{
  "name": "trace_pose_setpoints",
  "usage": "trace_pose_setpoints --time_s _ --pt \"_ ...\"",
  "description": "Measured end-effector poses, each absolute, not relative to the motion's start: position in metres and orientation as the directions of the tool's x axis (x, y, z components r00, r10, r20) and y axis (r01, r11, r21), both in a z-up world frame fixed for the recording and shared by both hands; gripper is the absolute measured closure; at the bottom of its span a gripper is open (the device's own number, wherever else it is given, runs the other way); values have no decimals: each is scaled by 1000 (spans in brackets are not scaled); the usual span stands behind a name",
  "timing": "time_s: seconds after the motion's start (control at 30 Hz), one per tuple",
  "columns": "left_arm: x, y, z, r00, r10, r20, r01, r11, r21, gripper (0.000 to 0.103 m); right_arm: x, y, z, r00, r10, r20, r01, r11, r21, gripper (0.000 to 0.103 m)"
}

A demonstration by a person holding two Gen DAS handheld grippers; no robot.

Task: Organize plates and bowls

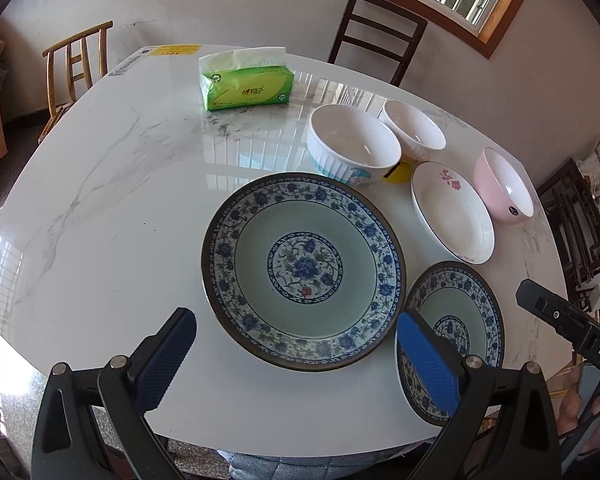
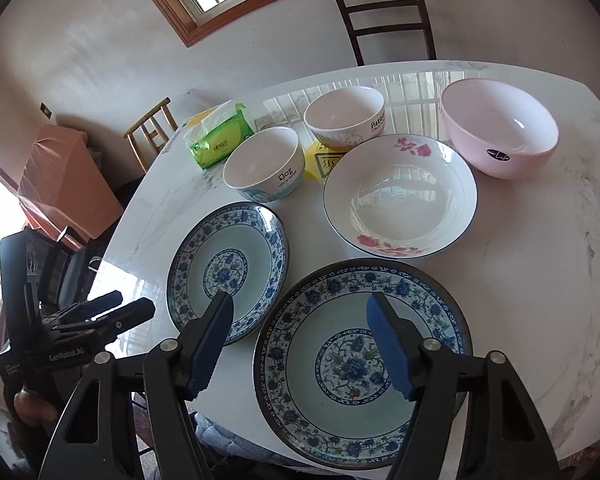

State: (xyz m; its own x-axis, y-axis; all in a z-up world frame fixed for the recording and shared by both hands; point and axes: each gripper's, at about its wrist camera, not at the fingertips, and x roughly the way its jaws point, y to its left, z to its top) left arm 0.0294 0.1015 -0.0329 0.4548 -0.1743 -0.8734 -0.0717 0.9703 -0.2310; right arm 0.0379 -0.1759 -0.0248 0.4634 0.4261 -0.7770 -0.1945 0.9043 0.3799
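Two blue-patterned plates lie flat on the tabletop, face up; being round, they have no long axis. Bowls stand at twelve o'clock. Left claw and right claw both gape, holding nothing.

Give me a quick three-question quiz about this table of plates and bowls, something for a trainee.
1. True or false: the pink round bowl is nested inside another bowl.
2. The green tissue pack lies: A on the table, B on a chair, C in a plate.
3. How many bowls stand on the white marble table?
Key: 1 false; 2 A; 3 three.
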Motion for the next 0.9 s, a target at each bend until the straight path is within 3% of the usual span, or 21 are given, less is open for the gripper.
trace_pose_setpoints --time_s 0.13,0.37,0.47,0.6,0.73,0.9 --pt "35 125 -36 456 -199 -868 -110 955 -277 1 49 -166 -31 433 450 -781 -237 893 384 46" --pt "46 159 -49 430 -249 -868 -173 921 -350 10 69 -147 -44 363 458 -811 -277 885 376 53" --pt "50 170 -57 415 -277 -867 -199 902 -384 17 81 -140 -53 334 459 -823 -282 882 377 53" --pt "55 180 -69 386 -324 -864 -233 872 -431 36 95 -132 -62 293 481 -827 -283 869 405 54" --pt "59 186 -79 364 -347 -864 -259 854 -451 48 106 -123 -68 275 475 -836 -299 869 395 55" --pt "62 193 -89 355 -364 -861 -276 839 -468 53 114 -119 -75 247 489 -836 -291 861 418 60"
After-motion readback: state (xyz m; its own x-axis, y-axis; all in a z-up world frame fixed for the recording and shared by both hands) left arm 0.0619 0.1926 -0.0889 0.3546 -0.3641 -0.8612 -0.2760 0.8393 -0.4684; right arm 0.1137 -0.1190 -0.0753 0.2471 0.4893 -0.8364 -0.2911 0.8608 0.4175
